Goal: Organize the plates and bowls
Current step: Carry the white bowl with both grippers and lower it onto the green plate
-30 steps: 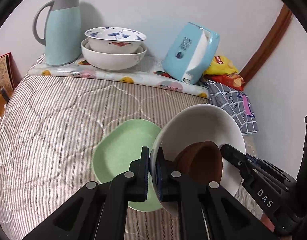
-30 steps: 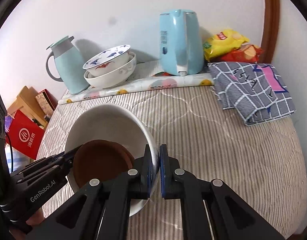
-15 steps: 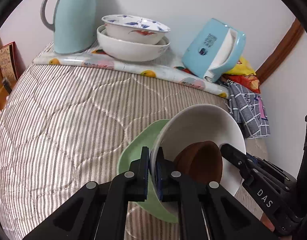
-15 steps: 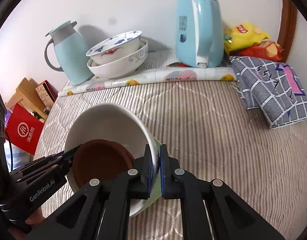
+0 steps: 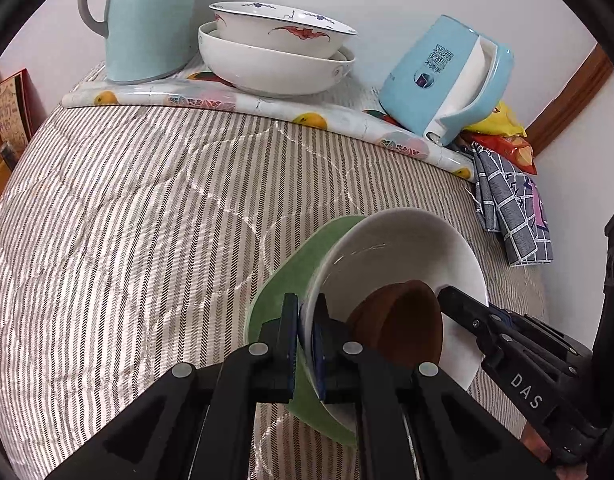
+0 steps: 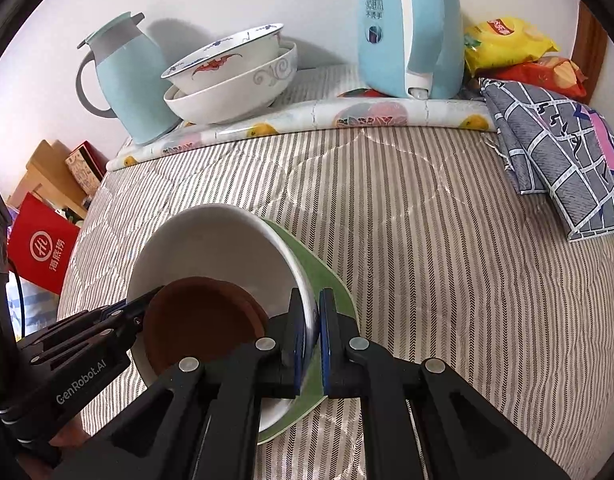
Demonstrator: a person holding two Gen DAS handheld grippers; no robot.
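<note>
Currently, both grippers, left gripper [image 5: 305,334] and right gripper [image 6: 309,334], have jaws clamped on opposite rims of the white bowl [image 5: 391,248], which contains a brown bowl [image 5: 403,324] and sits above the green plate [image 5: 291,272].

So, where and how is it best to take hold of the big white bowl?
Grip the white bowl by its thin rim, one finger inside and one outside, coming from opposite sides. The left gripper and right gripper clamp it this way now. Its wall is wide and curved, so only the rim fits between the fingers.
</note>
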